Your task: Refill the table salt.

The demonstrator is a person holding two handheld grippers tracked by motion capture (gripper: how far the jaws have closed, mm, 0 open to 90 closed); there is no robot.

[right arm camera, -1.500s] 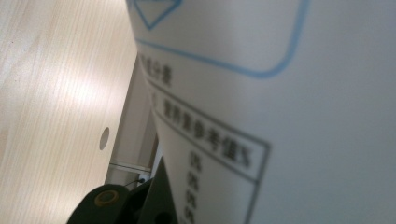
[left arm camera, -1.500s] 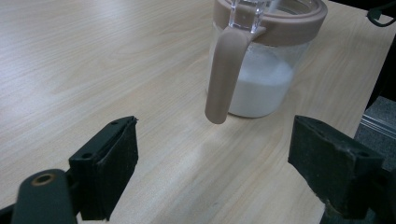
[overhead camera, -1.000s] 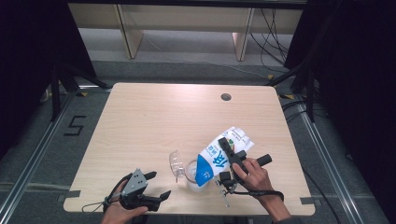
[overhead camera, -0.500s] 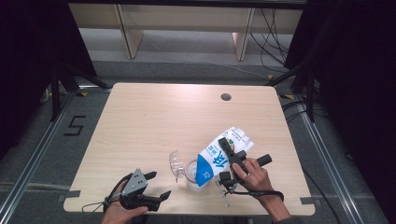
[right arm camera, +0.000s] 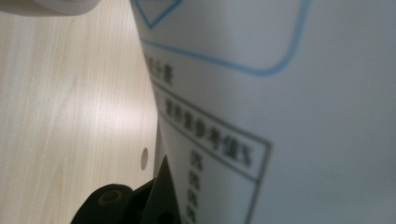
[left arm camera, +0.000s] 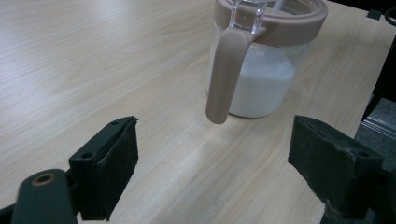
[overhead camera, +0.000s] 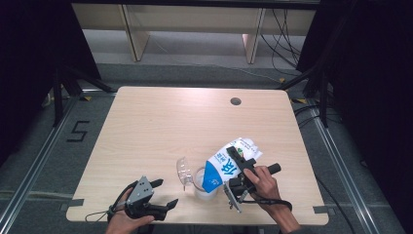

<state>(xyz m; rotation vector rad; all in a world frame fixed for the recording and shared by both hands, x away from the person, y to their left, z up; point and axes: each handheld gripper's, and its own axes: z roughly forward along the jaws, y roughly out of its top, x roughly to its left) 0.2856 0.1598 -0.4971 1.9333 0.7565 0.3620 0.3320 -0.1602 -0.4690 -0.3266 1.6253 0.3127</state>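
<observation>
A white and blue milk carton (overhead camera: 220,169) leans tilted to the left, its top over a clear glass jug (overhead camera: 202,184). My right gripper (overhead camera: 237,164) is shut on the carton's body, held by a hand at the table's front right. In the right gripper view the carton's printed side (right arm camera: 280,116) sits very close, with one black jaw against it at the bottom left. The jug (left arm camera: 261,79) holds white liquid and has a beige rim and handle (left arm camera: 224,74); its clear lid (overhead camera: 183,170) stands flipped open. My left gripper (overhead camera: 165,193) rests open at the front left, jaws wide and pointing at the jug (left arm camera: 215,158).
The light wooden table (overhead camera: 170,126) has a round cable hole (overhead camera: 235,101) at the back right. Both hands are close to the front edge. Beyond the table lie a grey floor, wooden shelf legs and dark curtains.
</observation>
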